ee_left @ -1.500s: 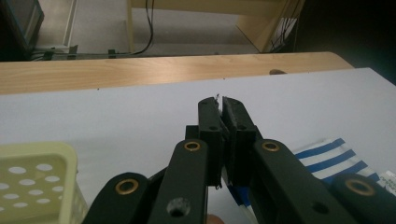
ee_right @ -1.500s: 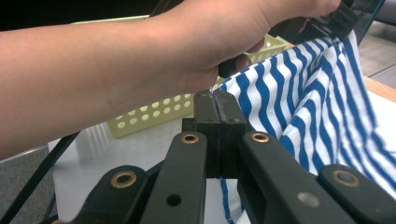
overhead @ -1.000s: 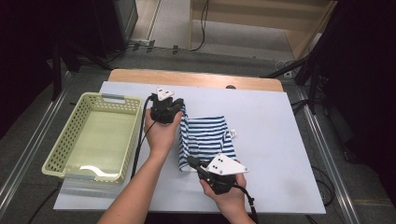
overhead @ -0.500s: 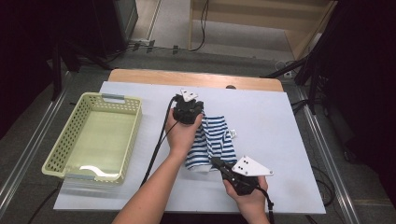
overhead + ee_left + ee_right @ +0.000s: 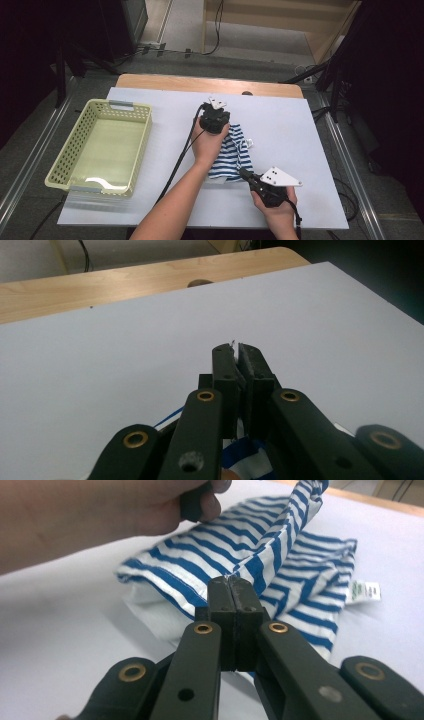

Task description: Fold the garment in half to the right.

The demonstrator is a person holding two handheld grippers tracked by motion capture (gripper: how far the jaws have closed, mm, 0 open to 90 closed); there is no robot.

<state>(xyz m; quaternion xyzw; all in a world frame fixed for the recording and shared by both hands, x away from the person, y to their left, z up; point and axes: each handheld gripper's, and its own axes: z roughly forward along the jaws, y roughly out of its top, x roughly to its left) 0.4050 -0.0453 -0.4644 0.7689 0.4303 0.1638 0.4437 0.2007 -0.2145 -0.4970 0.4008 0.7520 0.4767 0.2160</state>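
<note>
Striped garment (image 5: 234, 155), blue-and-white, lying mid-table on white board (image 5: 300, 130), being pinched at two edges. Right gripper (image 5: 231, 586) clamping jaws tight on near fabric fold. Left gripper (image 5: 238, 351) pressing jaws together on far edge, cloth bunching beneath. White tag (image 5: 366, 590) sticking out at garment's side. Yellow basket (image 5: 97, 147) sitting well apart to left.

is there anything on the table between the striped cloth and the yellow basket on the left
Nothing visible stands there. Between the striped cloth and the basket lies bare white table, crossed only by the person's left forearm and the left gripper's cable. Both grippers are shut on the cloth.
</note>
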